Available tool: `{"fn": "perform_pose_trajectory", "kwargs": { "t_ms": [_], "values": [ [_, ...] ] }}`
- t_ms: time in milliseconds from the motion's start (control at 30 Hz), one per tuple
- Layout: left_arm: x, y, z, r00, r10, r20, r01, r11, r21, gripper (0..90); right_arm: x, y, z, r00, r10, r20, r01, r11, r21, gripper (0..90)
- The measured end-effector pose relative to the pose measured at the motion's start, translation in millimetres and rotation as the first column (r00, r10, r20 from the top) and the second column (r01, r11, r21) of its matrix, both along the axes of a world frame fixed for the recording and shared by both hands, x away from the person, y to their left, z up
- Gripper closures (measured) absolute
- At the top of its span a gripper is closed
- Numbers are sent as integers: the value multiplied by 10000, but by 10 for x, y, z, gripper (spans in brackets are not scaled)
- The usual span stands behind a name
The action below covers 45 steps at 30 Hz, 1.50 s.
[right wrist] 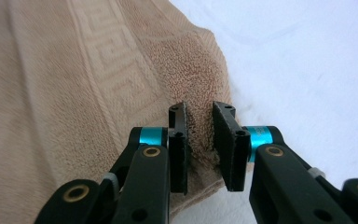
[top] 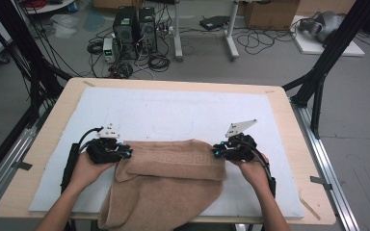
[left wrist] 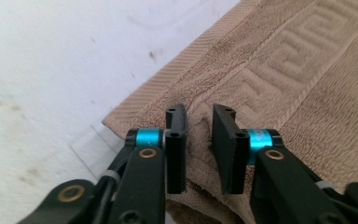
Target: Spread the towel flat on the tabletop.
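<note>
Towel (top: 166,185): a tan towel with a woven key-pattern band is seen at the 6 o'clock side of the counter, its far edge lying across the white mat and its near part hanging over the front edge.
Counter (top: 53,130): a pale wooden top is covered for the most part by a white mat (top: 173,115).
Left gripper (top: 125,153): it is held at the towel's 9 o'clock end, in the person's left hand (top: 87,169).
Left jaws: they are set narrow, and a raised fold of cloth near the towel's corner is pinched between the two black pads (left wrist: 177,149) in the left gripper view; the striped hem is seen running away toward 1 o'clock.
Right gripper (top: 215,151): it is held at the towel's 3 o'clock end, in the person's right hand (top: 255,172).
Right jaws: narrow as well, and the fluffy side edge of the towel is gripped between the pads (right wrist: 226,149) in the right gripper view, with bare mat to the 3 o'clock side.
Towel shape: a doubled layer is visible between the two grippers, the patterned band uppermost.
Beyond the counter: computer towers (top: 135,31) and loose cables (top: 159,62) are seen on the floor at 12 o'clock.
</note>
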<state>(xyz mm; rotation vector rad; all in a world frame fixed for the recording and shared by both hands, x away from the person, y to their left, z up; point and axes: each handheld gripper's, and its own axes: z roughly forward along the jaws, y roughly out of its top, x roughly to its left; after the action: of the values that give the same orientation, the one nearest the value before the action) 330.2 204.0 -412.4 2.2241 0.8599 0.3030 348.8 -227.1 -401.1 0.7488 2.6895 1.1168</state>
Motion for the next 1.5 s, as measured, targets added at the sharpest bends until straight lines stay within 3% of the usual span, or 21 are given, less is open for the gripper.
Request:
{"fn": "perform_pose_trajectory", "kwargs": {
  "t_ms": [67,167,233,333,400,533,700,933,1100,1367,1500],
  "values": [
    [8,-15,-34,9999,-14,-99,14,10000,33,661,17,20,-84,9999,33,-152,-36,9998,-182,759],
    [17,-7,-31,10000,10,-88,-10,10000,-52,644,21,16,-155,9998,49,-212,-55,9997,-256,761],
    [29,9,-16,9999,14,-100,-16,9998,-176,654,15,-6,-137,9999,-23,-141,23,10000,-14,760],
    [50,9,-23,9998,5,-210,-7,10000,-85,740,19,-19,-109,10000,12,-63,-12,9999,105,761],
    [53,-7,-37,9999,23,-152,-23,10000,43,803,21,-17,-95,9999,-57,-85,58,9998,165,760],
    [54,2,-15,10000,80,9,-80,10000,-25,841,41,-44,-67,9997,-234,-14,235,9984,519,755],
    [55,76,59,9990,390,233,-374,9971,-662,849,47,-36,-26,9995,-266,179,254,9977,635,754],
    [37,69,70,9987,384,324,-364,9975,-605,852,54,-18,5,9991,-295,299,272,9969,740,751],
    [-9,57,87,9994,85,328,-67,9984,-564,858,36,-61,50,9987,-370,342,340,9958,849,759],
    [-33,94,262,9969,217,757,-145,9955,-941,861,20,-59,174,9975,-258,660,197,9956,916,780],
    [-59,78,331,9960,38,897,33,9969,-791,862,-10,-36,260,9975,69,700,-133,9958,909,805]
  ]
}}
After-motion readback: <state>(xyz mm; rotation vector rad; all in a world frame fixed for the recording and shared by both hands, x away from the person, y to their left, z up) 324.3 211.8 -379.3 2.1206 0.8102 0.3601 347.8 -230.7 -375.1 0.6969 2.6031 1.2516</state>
